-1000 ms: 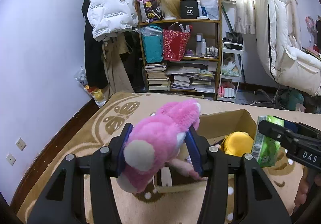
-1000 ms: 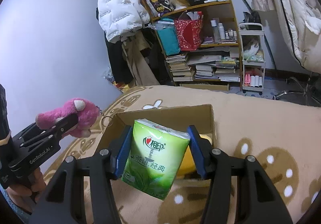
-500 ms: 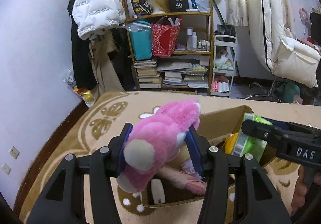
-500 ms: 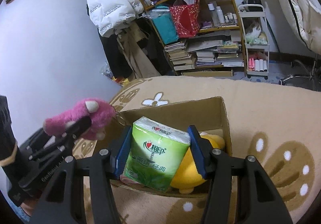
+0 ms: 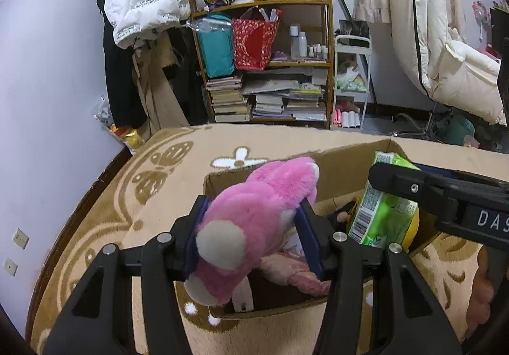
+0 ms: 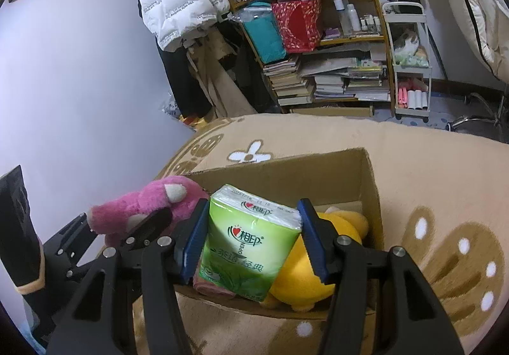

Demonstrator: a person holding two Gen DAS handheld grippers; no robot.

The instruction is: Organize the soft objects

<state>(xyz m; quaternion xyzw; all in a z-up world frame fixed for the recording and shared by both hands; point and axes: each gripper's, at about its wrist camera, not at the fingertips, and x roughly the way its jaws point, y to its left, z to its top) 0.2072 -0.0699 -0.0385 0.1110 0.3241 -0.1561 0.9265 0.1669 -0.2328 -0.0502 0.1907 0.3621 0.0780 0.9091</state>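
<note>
Pink plush toy (image 5: 254, 221) clamped in left hand-held gripper (image 5: 254, 239)

Between your left tongs (image 5: 254, 240) sat the plush (image 5: 254, 221), over the box (image 5: 334, 161); the tissue pack (image 6: 251, 240) hung right of it.

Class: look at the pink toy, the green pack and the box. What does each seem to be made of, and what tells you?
Pink toy: plush fabric, its fuzzy pile bulging between the jaws. Green pack: glossy plastic film, probably over tissues; it shines and creases. Box: matte brown cardboard with raw-cut edges.
</note>
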